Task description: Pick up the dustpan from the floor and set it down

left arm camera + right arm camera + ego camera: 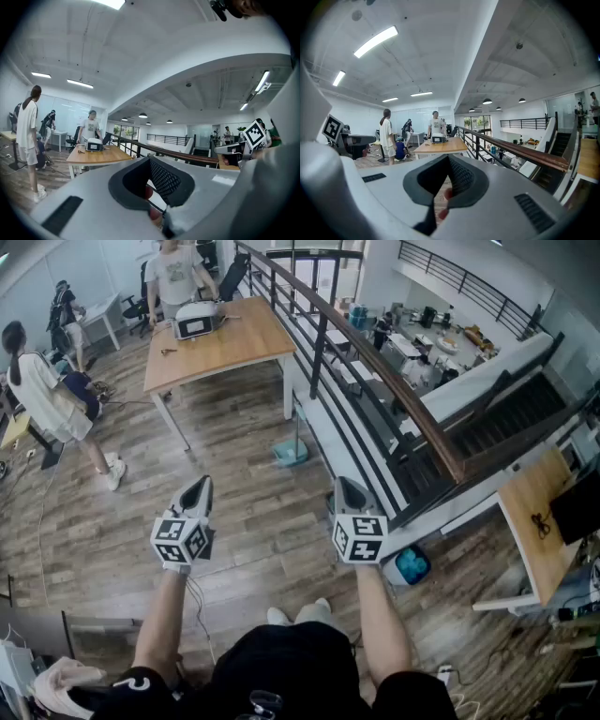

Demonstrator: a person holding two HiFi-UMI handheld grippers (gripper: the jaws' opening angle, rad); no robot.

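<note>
A teal dustpan [290, 453] with an upright long handle [299, 423] stands on the wooden floor by the table's near right leg, close to the railing. Both grippers are held level at chest height, well short of it. My left gripper [200, 486] is shut with nothing in it, and my right gripper [349, 486] is likewise shut and empty. In the left gripper view the jaws [150, 161] meet with nothing between them. The right gripper view shows the same, its jaws [447, 159] closed together. Neither gripper view shows the dustpan.
A wooden table [217, 343] with a white device [197, 322] stands ahead. A dark railing [375, 381] runs along the right, above a lower floor. One person [42, 395] stands at left, another [173, 273] behind the table. A blue bin [411, 565] sits near my right.
</note>
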